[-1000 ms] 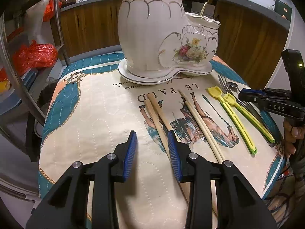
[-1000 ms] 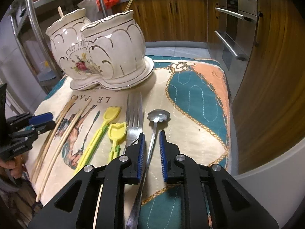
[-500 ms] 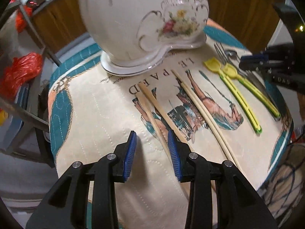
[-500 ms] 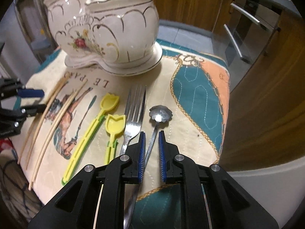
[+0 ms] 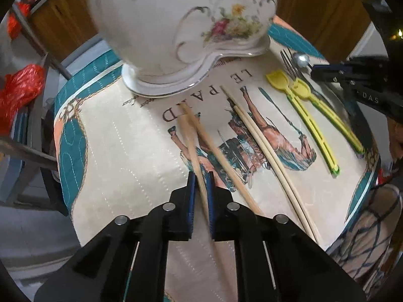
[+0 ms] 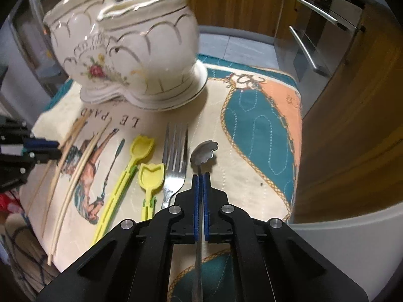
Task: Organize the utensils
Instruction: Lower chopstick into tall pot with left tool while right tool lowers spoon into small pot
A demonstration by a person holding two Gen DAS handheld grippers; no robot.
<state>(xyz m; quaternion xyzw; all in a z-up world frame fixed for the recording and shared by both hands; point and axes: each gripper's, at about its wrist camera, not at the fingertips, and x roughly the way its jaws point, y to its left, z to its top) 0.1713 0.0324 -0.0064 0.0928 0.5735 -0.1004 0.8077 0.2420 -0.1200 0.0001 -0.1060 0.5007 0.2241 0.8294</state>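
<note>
The left hand-held gripper [image 5: 200, 178] has just closed on a pale wooden chopstick [image 5: 192, 146]; the right hand-held gripper [image 6: 200, 176] on a scalloped steel spoon [image 6: 203, 151]. The ceramic holder [image 6: 141, 50] holds sticks.

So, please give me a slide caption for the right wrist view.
Right gripper shut on a metal spoon beside fork, before the ceramic holder.

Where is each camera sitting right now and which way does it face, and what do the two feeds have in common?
Left wrist: rides the left gripper, looking steeply down the cloth-covered table; its jaws, just closed, pinch a wooden chopstick; right gripper enters at right.
Right wrist: rides the right gripper, angled down; its jaws, just closed, clamp the metal spoon; left gripper enters at left.
Shared: ceramic holder, yellow spoons, fork, chopsticks.
</note>
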